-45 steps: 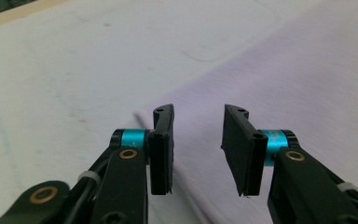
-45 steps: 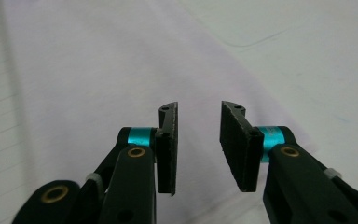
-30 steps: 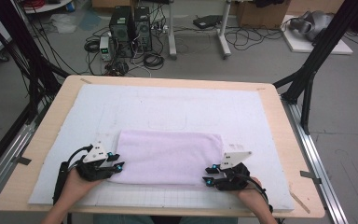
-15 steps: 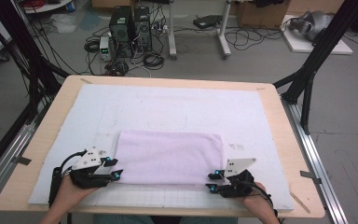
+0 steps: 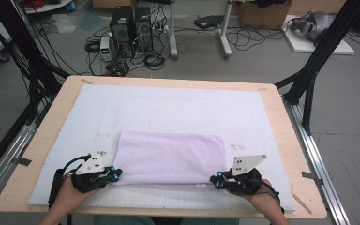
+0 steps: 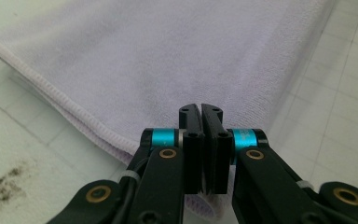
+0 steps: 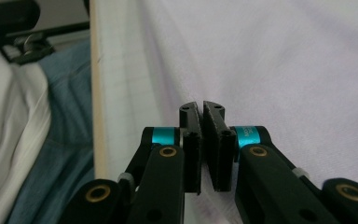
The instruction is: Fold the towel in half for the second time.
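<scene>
A folded lilac towel (image 5: 171, 157) lies flat on the white mat (image 5: 168, 108), toward the table's near side. My left gripper (image 5: 117, 174) lies low at the towel's near left corner. Its jaws have just closed, and in the left gripper view (image 6: 200, 106) the pads meet over the lilac cloth (image 6: 168, 56), whose hem runs under the gripper. My right gripper (image 5: 214, 180) sits at the near right corner. Its jaws have also just closed, and its tips (image 7: 201, 103) pinch together on the towel (image 7: 284, 70).
The wooden table (image 5: 42, 140) shows as a border around the mat. Its near edge (image 7: 98, 116) is close behind my right gripper, with the person's blue trousers (image 7: 65, 140) and white top (image 7: 9, 116) beyond it. Black frame posts stand at both sides.
Both grippers' jaws have closed at the towel's near corners. The hands have barely shifted, and the towel still lies flat in the same place.
</scene>
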`<action>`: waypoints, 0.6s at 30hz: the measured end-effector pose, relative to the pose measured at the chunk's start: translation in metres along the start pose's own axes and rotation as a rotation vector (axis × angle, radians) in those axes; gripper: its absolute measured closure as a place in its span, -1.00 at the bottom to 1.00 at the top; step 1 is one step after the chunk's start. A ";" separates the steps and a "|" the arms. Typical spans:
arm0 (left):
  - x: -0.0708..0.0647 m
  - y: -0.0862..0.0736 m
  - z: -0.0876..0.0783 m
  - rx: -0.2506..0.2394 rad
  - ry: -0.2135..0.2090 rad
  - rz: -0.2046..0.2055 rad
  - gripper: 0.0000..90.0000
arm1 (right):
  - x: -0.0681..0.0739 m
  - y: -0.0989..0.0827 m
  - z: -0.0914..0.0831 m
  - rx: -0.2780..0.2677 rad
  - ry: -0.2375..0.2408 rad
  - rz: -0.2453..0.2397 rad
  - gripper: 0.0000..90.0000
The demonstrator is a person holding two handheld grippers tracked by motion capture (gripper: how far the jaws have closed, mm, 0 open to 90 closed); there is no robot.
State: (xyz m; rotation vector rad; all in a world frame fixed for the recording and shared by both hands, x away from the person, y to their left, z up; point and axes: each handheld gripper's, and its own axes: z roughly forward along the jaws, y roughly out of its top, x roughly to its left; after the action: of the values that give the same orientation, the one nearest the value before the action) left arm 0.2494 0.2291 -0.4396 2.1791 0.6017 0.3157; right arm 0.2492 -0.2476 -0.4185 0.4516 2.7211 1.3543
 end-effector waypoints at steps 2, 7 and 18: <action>0.001 -0.002 0.000 -0.007 -0.004 -0.013 0.90 | 0.001 -0.008 0.009 0.056 0.036 0.026 0.73; 0.006 0.002 -0.007 -0.023 0.010 -0.046 0.55 | -0.008 -0.008 0.007 0.003 0.025 0.069 0.43; 0.050 0.023 0.002 -0.082 0.138 -0.174 0.13 | -0.071 0.022 0.001 -0.027 -0.200 0.128 0.09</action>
State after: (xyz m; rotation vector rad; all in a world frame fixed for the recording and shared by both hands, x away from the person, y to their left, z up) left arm 0.2999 0.2414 -0.4213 2.0219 0.8356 0.3920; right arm 0.3222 -0.2546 -0.4070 0.7280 2.5483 1.2937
